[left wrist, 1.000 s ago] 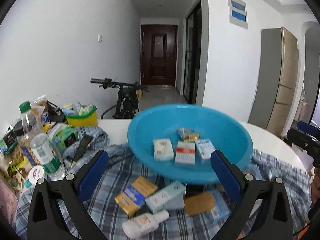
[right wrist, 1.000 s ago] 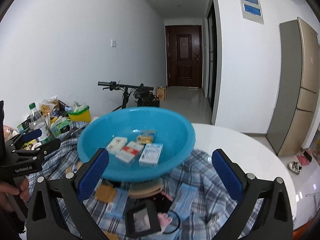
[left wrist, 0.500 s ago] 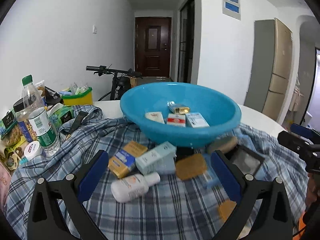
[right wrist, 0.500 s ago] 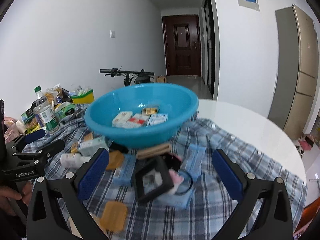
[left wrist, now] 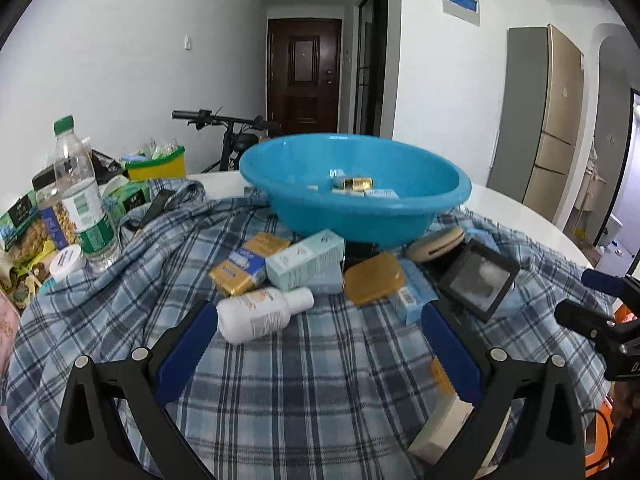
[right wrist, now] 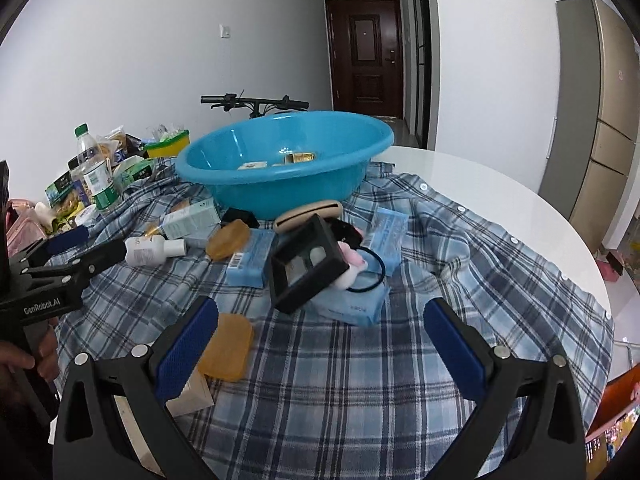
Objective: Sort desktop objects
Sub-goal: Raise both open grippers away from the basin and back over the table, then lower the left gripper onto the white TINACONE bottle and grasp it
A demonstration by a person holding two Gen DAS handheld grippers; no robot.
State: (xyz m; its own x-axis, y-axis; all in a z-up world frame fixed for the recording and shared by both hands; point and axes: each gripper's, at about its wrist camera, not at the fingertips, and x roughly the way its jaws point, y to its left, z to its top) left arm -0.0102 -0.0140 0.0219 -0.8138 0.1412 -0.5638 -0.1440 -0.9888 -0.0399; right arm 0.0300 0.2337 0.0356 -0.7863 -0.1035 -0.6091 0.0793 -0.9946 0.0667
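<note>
A blue basin [left wrist: 360, 208] [right wrist: 280, 184] with a few small boxes inside stands on a plaid shirt [left wrist: 320, 380] spread over the table. In front of it lie a white bottle [left wrist: 260, 312] [right wrist: 154, 250], a yellow-blue box [left wrist: 248, 262], a pale teal box [left wrist: 306, 258], an amber bar [left wrist: 374, 278], a beige case [right wrist: 308, 214] and a black framed box [right wrist: 308, 266]. My left gripper [left wrist: 319, 312] is open and empty just short of the bottle. My right gripper [right wrist: 320, 306] is open and empty before the black box, with a second amber bar [right wrist: 228, 348] by its left finger.
A water bottle [left wrist: 86, 200], snack packs and a yellow-green tub [left wrist: 156, 164] crowd the table's left side. Bare white tabletop [right wrist: 480, 184] shows at the right. Blue packets [right wrist: 252, 258] lie under the black box. A bicycle [left wrist: 228, 128] stands behind.
Both grippers have drawn back from the basin and dropped lower, so the loose items on the shirt now fill the foreground. Both stayed open and empty.
</note>
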